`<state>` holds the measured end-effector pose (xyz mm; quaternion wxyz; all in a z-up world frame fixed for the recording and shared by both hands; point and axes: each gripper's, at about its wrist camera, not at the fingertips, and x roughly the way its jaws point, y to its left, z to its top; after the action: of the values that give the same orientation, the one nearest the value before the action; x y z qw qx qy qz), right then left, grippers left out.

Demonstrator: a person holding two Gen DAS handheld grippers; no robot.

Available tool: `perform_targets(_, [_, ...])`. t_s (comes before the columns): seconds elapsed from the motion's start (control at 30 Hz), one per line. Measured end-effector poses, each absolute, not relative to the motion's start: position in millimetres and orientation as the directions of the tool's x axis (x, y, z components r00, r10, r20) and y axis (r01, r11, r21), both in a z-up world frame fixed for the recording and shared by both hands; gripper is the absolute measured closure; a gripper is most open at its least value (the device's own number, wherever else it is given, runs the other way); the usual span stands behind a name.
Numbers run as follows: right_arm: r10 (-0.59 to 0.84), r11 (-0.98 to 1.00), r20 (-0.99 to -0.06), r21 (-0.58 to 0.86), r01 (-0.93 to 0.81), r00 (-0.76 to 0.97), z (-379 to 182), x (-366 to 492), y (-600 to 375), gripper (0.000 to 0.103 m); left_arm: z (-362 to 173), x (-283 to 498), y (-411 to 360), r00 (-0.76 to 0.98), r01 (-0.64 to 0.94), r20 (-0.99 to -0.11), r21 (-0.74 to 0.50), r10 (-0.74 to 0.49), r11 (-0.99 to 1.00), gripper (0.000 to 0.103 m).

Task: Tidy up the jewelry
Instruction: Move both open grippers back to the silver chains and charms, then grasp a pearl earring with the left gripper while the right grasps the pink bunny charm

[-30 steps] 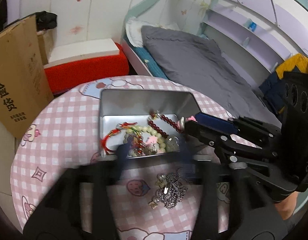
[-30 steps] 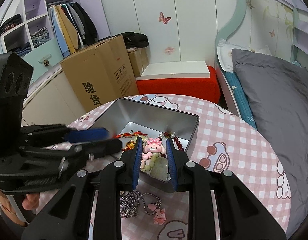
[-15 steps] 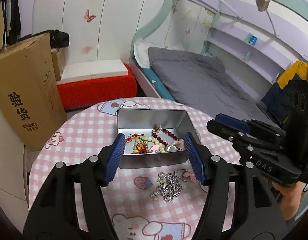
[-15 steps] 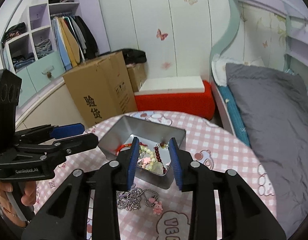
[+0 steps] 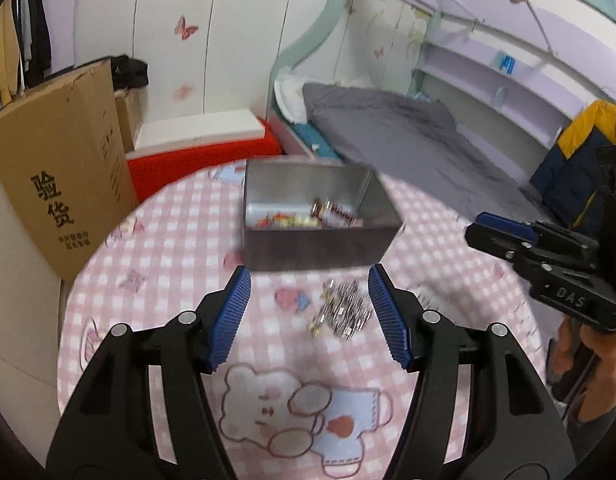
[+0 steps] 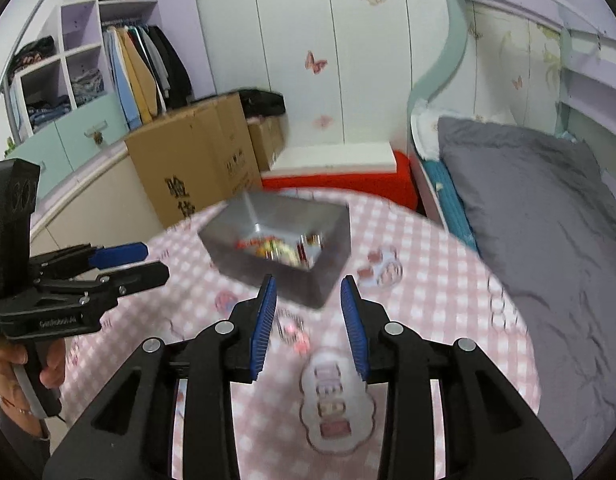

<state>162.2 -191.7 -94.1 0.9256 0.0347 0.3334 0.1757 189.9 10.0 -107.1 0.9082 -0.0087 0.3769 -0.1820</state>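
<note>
Two grippers are seen here, both held up off the table with nothing between their fingers. The left gripper (image 5: 309, 312) is spread wide, its blue pads parted above the pink checked tablecloth (image 5: 180, 232). The right gripper (image 6: 308, 320) is parted too, though a bit narrower, and nothing is pinched in it either.

Just past the left gripper's tips, one loose silver chain (image 5: 341, 312) is bunched in a heap on the cloth, just in front of the tin. In the right wrist view the same heap is mostly hidden by the left finger, and only a pink charm (image 6: 298, 338) from it can be made out clearly.

Behind that, one open metal tin (image 5: 319, 216) is set near the middle of the round table, its long axis running roughly left to right across the left wrist view, with the open side facing up. A mixed pile of beaded jewelry (image 5: 304, 218) is lying in the bottom; it's pretty blurred, so probably red and pale beads, but pieces can't be counted.

Compared with half a second ago, both grippers have been pulled back and raised, so the tin sits farther off, and the right gripper has been opened a little wider.

Further back, a cardboard box (image 6: 192, 164) and a bed with grey bedding (image 6: 539, 208) are seen.
</note>
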Motion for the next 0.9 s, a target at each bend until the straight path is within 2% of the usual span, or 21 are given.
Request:
perform_targets(0.2, [0.346,0.936,-0.659,0.193,-0.294,0.668,-122.5,157.2,-190.9,0.072,-142.1,189.3,6.3,0.596,0.325,-0.743,-0.124,-0.305,0.937,0.042])
perform_targets(0.33, [0.348,0.934,-0.680,0.197,-0.296,0.645,-133.8,158.6,-188.9,0.072,-157.2,191.8,-0.7,0.569,0.340,-0.769,-0.104,-0.292,0.935,0.054])
perform_targets(0.43, [0.351,0.933,-0.688,0.201,-0.298,0.635,-138.9,161.3,-189.2,0.072,-167.1,196.6,-5.7,0.555,0.352,-0.785,-0.078,-0.275,0.933,0.059])
perform_targets(0.77, [0.353,0.931,-0.713,0.202,-0.306,0.606,-155.1,172.9,-185.6,0.071,-178.2,208.9,-20.1,0.536,0.400,-0.794,-0.059,-0.286,0.915,0.069])
perform_targets(0.87, [0.346,0.931,-0.723,0.185,-0.315,0.598,-159.2,176.1,-181.9,0.071,-180.3,211.4,-25.1,0.538,0.419,-0.795,-0.037,-0.281,0.907,0.082])
perform_targets(0.9, [0.345,0.930,-0.726,0.181,-0.320,0.594,-160.2,177.4,-180.3,0.071,-180.6,211.1,-26.6,0.543,0.424,-0.793,-0.028,-0.278,0.905,0.091])
